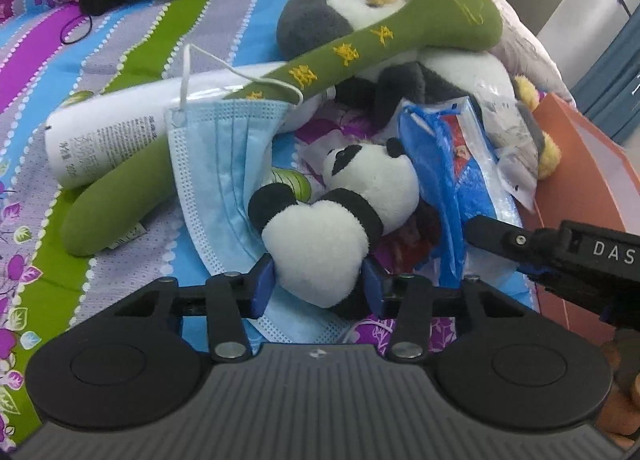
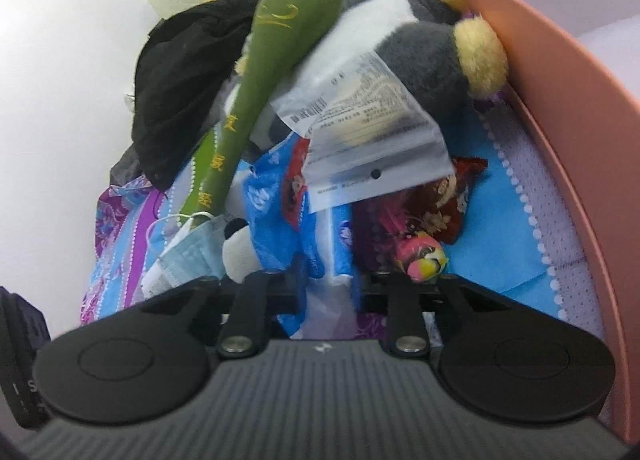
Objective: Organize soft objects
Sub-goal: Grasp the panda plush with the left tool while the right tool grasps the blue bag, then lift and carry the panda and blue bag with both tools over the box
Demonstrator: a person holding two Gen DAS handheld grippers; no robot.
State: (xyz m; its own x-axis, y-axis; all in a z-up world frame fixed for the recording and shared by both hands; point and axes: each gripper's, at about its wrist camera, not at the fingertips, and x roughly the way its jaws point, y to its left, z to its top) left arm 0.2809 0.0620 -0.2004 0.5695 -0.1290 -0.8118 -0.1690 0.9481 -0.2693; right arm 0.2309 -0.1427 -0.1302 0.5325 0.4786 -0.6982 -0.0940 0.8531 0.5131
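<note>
A small panda plush lies on the striped bedsheet, and my left gripper has its blue pads against both sides of the panda's white rear. A long green plush stick lies across a big grey and white penguin plush. In the right wrist view my right gripper is closed on a blue plastic packet. The panda, green stick and penguin show there too. My right gripper's finger reaches in at the right of the left wrist view.
A blue face mask and a white tube lie left of the panda. A clear labelled bag rests on the pile. A red patterned pouch lies beside it. An orange box wall stands at the right. Black clothing lies behind.
</note>
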